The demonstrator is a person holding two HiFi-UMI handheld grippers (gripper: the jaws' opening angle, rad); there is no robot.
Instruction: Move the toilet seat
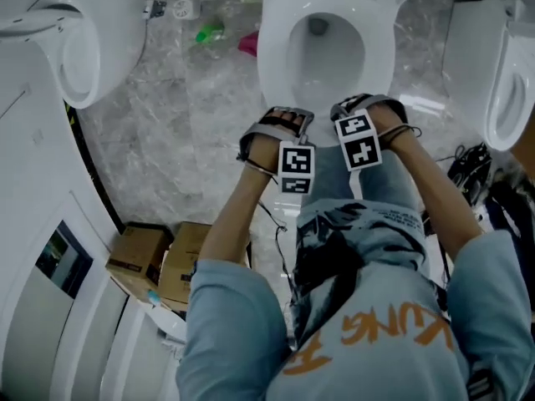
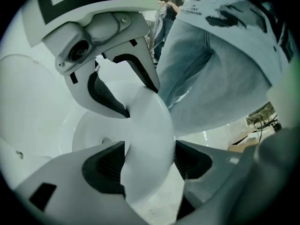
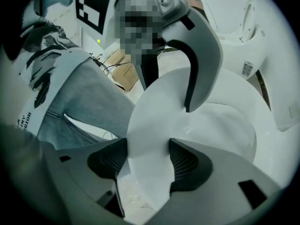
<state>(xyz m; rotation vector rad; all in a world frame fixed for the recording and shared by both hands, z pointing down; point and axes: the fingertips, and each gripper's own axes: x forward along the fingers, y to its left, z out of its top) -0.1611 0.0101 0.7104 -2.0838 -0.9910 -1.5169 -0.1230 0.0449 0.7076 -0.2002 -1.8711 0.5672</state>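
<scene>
The white toilet seat (image 1: 276,57) lies down on the bowl (image 1: 324,53) at the top middle of the head view. Both grippers sit side by side at its front rim. In the left gripper view the seat's rim (image 2: 150,125) fills the gap of my left gripper (image 2: 149,158), with both dark pads (image 2: 105,165) against it. In the right gripper view the rim (image 3: 154,121) likewise stands between the pads of my right gripper (image 3: 147,161), touching each side. From above, the left gripper (image 1: 288,125) and right gripper (image 1: 358,109) show with their marker cubes towards me.
Another white toilet (image 1: 75,40) stands at the left and one more (image 1: 501,82) at the right. Cardboard boxes (image 1: 159,261) sit on the marble floor at lower left. A green item (image 1: 209,33) and a pink one (image 1: 248,44) lie behind. Cables (image 1: 472,170) trail at the right.
</scene>
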